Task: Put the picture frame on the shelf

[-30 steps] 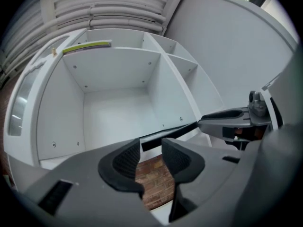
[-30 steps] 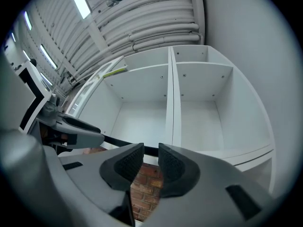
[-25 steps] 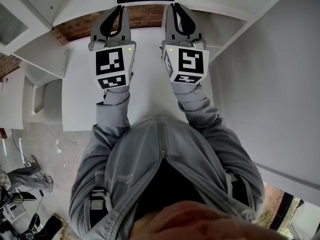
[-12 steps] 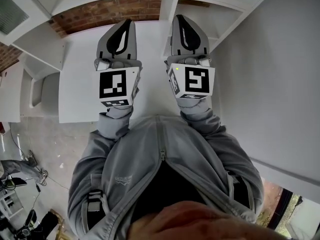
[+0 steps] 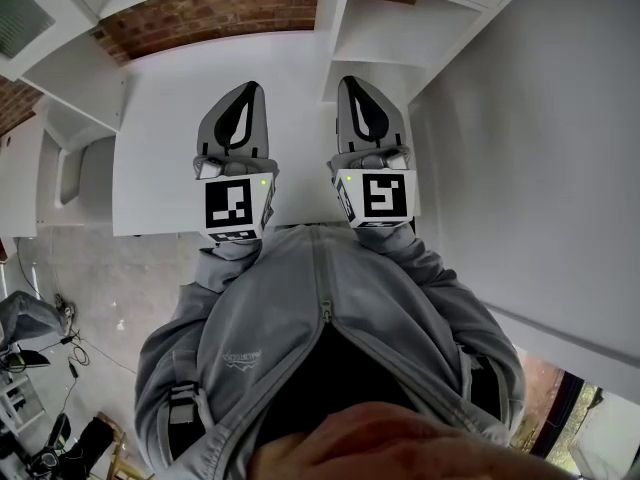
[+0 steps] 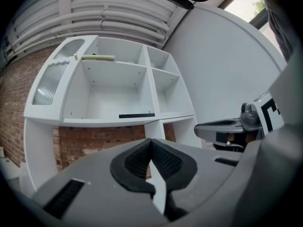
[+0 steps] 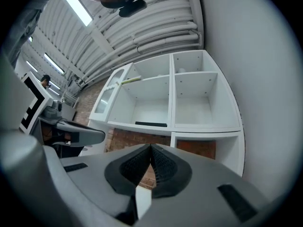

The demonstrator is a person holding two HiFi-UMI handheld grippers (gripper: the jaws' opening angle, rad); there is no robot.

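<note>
**Both grippers shut and empty, frame lying in the shelf**

In the head view the left gripper [image 5: 246,88] and the right gripper [image 5: 359,82] sit side by side at mid frame over a white tabletop [image 5: 160,128]. Each has its jaws pressed together, the dark ribbed pads meeting at the tips with nothing between them. Just below them in that view is the person's grey hoodie [image 5: 320,328].

The tabletop runs up to a brick wall [image 5: 230,8] along the top of the frame, and a plain white wall [image 5: 540,168] fills the right side.

In the left gripper view the white shelf [image 6: 150,86] sits above the brick in the upper middle.
- **Wide lower compartment:** the picture frame [image 6: 136,115] shows as a thin dark strip lying on its floor, at the front edge and close to the upright divider on its right.
- **Board above:** it carries a thin yellow-green stick [image 6: 97,57] toward its left end.
- **Right of the divider:** the two smaller compartments show bare white walls.
- **Left end:** a curved, ribbed glass door [image 6: 47,82] closes a corner compartment, and what is behind it cannot be made out.

Pale pipes [image 6: 118,13] run across the ceiling above the shelf.
</note>
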